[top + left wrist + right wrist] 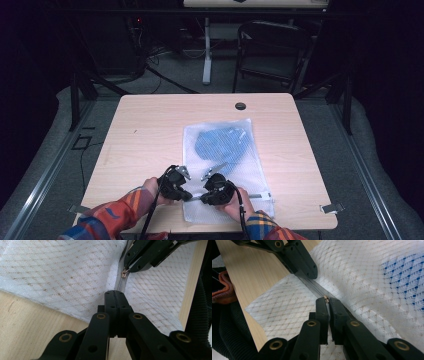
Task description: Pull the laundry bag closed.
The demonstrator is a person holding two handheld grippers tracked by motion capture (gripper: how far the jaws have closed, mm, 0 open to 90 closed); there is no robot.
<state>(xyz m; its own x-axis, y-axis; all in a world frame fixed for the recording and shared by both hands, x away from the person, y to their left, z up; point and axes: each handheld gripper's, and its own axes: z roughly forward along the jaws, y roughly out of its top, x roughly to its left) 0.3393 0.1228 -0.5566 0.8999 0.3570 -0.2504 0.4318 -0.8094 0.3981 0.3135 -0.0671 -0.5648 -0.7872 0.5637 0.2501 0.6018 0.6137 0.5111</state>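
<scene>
A white mesh zip bag (pixel 227 172) lies flat on the wooden table (pixel 145 140), and a blue garment (pixel 220 145) shows through it. The grey zipper (pixel 120 286) runs along the bag's near edge. My left gripper (pixel 189 196) is shut on the zipper tape (pixel 312 285) at the bag's left end, with its jaws (pixel 115 293) pressed together. Just to its right, my right gripper (pixel 204 198) is shut on the small brass zipper pull (pixel 326 299). In the left gripper view the pull (pixel 124 273) hangs at the right gripper's tips. A hand in a plaid sleeve holds each gripper.
A black cable hole (pixel 240 106) sits near the table's far edge. Metal clips (pixel 332 207) mark the near corners. A dark chair (pixel 272 50) and a white table leg (pixel 207 50) stand beyond the table. Bare wood lies left of the bag.
</scene>
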